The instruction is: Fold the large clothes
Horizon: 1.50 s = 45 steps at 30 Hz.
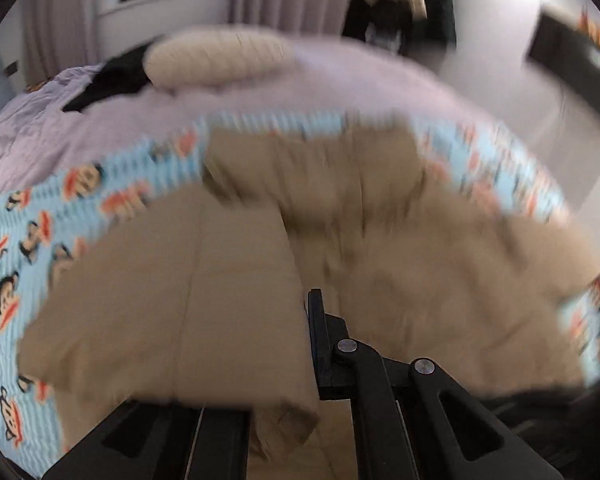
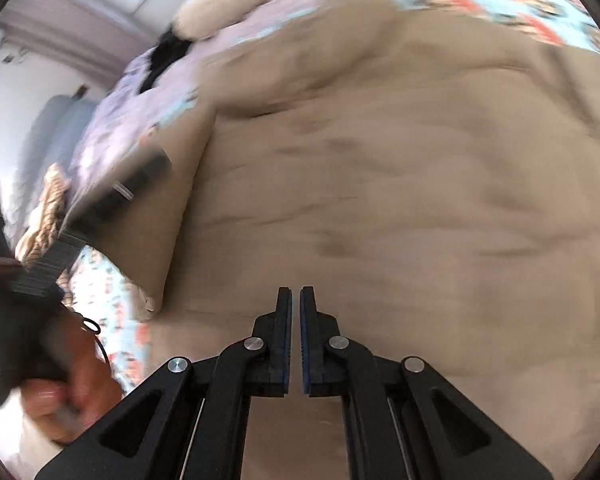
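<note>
Left wrist view: left claw (image 1: 306,344) closed on a fold of the tan garment (image 1: 228,280), cloth draped over one finger. Rest of the garment spread on the monkey-print sheet (image 1: 32,224) — lilac blanket (image 1: 100,120) and cream pillow (image 1: 216,58) farther off, black cloth (image 1: 108,80) to the left of the pillow. Right wrist view: right claw (image 2: 295,340) pressed together, nothing between the pads, just above the tan cloth. Person's hand (image 2: 72,396) low on the left. All blurry.

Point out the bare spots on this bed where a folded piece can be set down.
Free: lilac duvet between cream pillow and cartoon sheet; sheet strip left of tan garment. Crowded: the garment's middle, and around the black garment.
</note>
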{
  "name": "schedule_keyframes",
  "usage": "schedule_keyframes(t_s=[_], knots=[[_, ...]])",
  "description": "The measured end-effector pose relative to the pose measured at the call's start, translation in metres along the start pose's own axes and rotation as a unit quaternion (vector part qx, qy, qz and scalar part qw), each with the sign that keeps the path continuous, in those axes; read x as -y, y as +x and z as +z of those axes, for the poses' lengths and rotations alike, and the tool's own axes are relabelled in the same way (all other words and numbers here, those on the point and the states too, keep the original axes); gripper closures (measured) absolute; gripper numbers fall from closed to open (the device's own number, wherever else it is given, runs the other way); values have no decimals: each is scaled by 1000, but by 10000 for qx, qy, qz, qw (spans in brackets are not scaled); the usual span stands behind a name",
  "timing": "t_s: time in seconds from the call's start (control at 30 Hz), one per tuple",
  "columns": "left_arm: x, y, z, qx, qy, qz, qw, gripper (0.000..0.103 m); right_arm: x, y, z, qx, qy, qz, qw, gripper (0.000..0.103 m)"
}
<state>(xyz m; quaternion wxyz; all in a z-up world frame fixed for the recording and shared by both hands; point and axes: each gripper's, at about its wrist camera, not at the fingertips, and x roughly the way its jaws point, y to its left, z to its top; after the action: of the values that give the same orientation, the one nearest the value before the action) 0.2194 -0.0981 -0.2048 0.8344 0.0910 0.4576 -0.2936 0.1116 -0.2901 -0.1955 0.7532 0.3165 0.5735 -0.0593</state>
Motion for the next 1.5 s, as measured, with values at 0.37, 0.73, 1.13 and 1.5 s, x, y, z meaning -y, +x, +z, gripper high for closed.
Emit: schedule_keyframes(t_s=[0.37, 0.73, 1.13, 1.5], knots=[[-28, -53, -30, 235, -340, 397, 9984, 6, 22, -10, 11, -153, -276, -319, 9990, 97], [-228, -44, -64, -280, -2887, -75, 9570, 6, -146, 16, -20, 537, -3644, -1000, 9243, 18], [-206, 1, -29, -139, -2510, -272, 9675, 83, -123, 24, 20, 1541, -2817, -1626, 9330, 97], [-188, 2, -9, -47, -1499, 931, 9843, 82, 59, 29, 43, 481, 1243, 429, 9901, 91]])
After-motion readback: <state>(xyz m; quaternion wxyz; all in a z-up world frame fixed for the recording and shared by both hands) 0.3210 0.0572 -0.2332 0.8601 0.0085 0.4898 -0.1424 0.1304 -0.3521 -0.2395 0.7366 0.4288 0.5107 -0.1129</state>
